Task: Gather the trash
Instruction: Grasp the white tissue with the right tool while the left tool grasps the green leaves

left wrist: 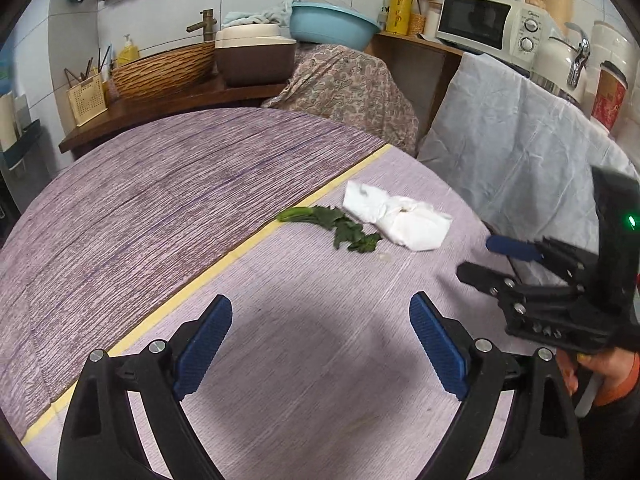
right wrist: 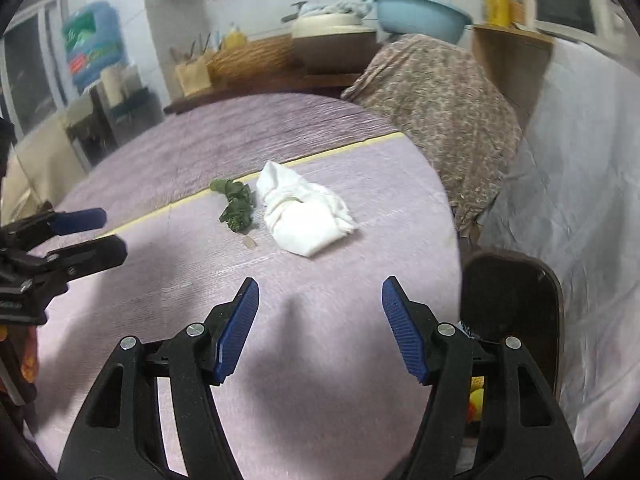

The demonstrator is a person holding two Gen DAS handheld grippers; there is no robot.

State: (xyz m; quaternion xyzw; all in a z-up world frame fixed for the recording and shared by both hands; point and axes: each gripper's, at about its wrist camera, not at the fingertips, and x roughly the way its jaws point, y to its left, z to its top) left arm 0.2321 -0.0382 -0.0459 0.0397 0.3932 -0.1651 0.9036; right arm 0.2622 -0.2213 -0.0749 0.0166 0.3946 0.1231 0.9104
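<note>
Right wrist view: crumpled tissue [right wrist: 306, 216] dead ahead of empty, wide-open right gripper [right wrist: 320, 330], looked light, squishy, grabbable mid-bunch.

White tissue [left wrist: 396, 218], green leaf [left wrist: 336, 226] – purple-streaked tablecloth [left wrist: 160, 184] w/ yellow stripe [left wrist: 224, 260]; blue fingers [right wrist: 236, 332].

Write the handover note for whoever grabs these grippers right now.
Left gripper: open, empty, above the table.
Right gripper: open, empty, above the table's near side.
Trash: crumpled white tissue and wilted greens lie side by side near the yellow tape line; a small scrap sits just in front of them.
Done: nothing picked up.
Left: collect all three. No bin is clearly visible.
</note>
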